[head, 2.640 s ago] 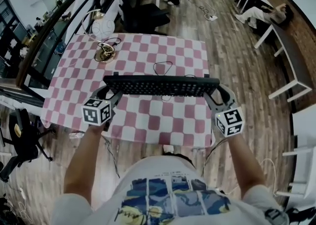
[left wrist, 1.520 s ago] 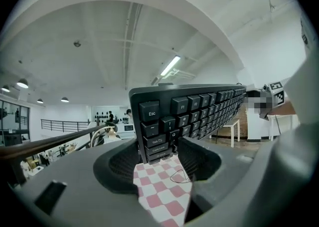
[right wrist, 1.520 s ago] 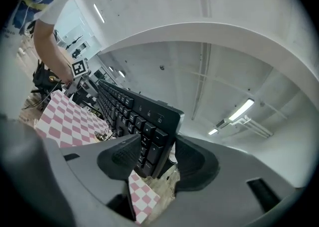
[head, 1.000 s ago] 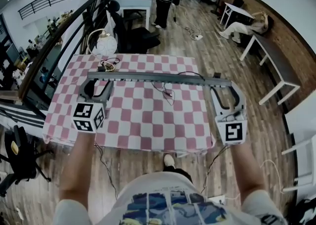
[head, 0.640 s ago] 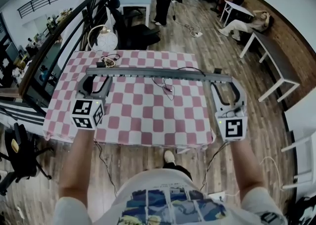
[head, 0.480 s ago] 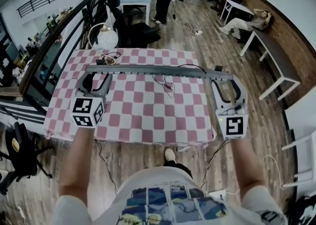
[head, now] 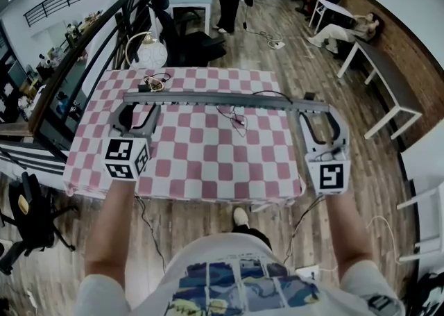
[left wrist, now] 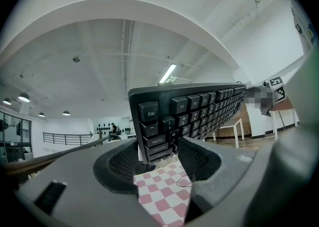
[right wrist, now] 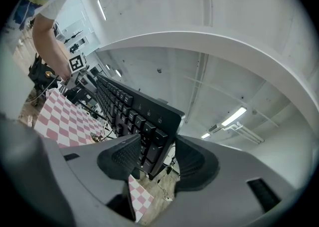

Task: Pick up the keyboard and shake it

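I hold the keyboard (head: 222, 101) in the air above the checkered bench (head: 208, 162). The jaws of my left gripper (head: 137, 107) pinch its left end, and those of my right gripper (head: 318, 114) pinch its right end.

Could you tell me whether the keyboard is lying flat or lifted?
Lifted: left claw and right claw clamp the keyboard edge-on above the table.

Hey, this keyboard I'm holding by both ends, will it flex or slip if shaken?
Probably stiff: the keyboard spans straight between left gripper and right gripper, no sag. It might slip, since each grips only a short end. Its dangling cable will likely swing.
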{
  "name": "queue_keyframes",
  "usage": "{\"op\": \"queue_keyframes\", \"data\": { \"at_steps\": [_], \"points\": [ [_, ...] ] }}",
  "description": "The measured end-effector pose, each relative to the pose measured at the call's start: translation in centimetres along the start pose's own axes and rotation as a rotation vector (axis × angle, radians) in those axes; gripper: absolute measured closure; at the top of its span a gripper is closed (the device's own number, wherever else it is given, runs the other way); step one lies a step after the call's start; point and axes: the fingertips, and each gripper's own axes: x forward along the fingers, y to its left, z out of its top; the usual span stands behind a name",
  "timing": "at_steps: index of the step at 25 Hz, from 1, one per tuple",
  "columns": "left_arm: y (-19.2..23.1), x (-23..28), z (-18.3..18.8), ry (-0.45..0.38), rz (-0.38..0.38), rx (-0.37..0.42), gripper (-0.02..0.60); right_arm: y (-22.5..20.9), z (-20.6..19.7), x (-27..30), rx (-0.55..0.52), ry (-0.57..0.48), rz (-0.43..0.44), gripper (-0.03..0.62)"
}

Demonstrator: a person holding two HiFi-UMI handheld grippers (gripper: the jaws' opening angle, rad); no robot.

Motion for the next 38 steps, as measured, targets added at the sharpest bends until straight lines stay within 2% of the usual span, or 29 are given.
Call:
{"op": "queue_keyframes", "data": {
  "at_steps": [26,38],
  "points": [
    [0.0,-0.8,0.7,-0.007,-0.004,0.009,0.337,0.0,0.6,-0.6,-0.011,0.001,-0.005,0.382],
    [-1.2,-1.2,1.1,-0.012,-0.008,0.014,0.337,-0.6,0.1,-1.8,0.006,0.003,-0.013,0.382]
  ]
}}
